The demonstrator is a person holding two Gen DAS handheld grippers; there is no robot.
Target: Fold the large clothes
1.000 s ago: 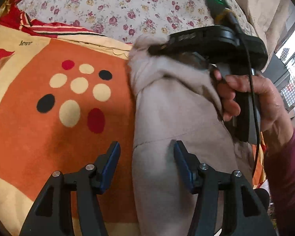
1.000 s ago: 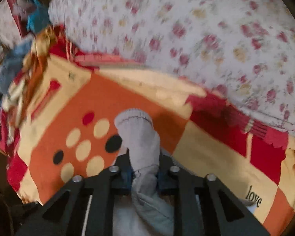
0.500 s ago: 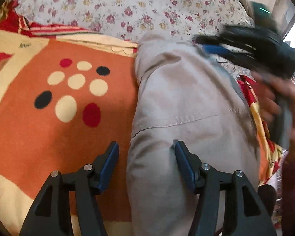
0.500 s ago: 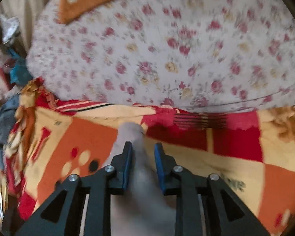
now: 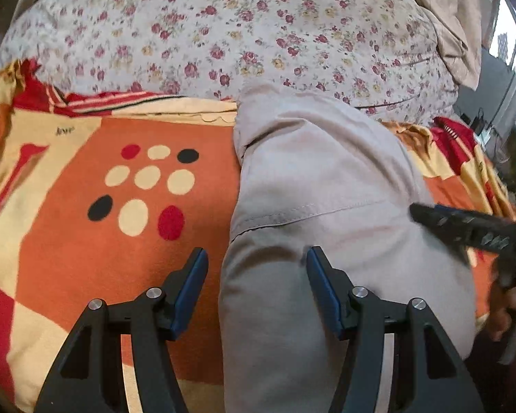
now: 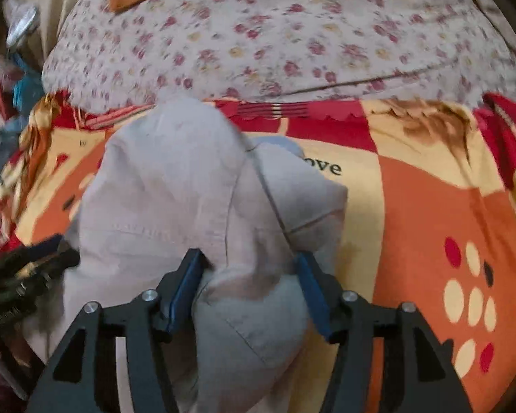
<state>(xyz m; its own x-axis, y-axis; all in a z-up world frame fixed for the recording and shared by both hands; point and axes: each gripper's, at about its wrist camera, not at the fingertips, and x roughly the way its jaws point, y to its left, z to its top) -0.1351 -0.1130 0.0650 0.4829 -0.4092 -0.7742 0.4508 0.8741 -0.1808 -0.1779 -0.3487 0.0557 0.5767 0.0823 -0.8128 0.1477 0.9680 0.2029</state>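
The pale grey-beige cotton garment (image 5: 326,206) lies bunched on the orange, red and cream patterned blanket (image 5: 86,258), running from 6 to 12 o'clock in the left wrist view. Left gripper (image 5: 258,289) is spread, straddling the garment's left edge w/o pinching. Right gripper (image 6: 249,285) is also spread, w/ a fabric hump between its fingers. Judgement: flatten the hump, then pinch one layer only at a corner. Garment type, hem and sleeves can't be made out; near end is cut off.
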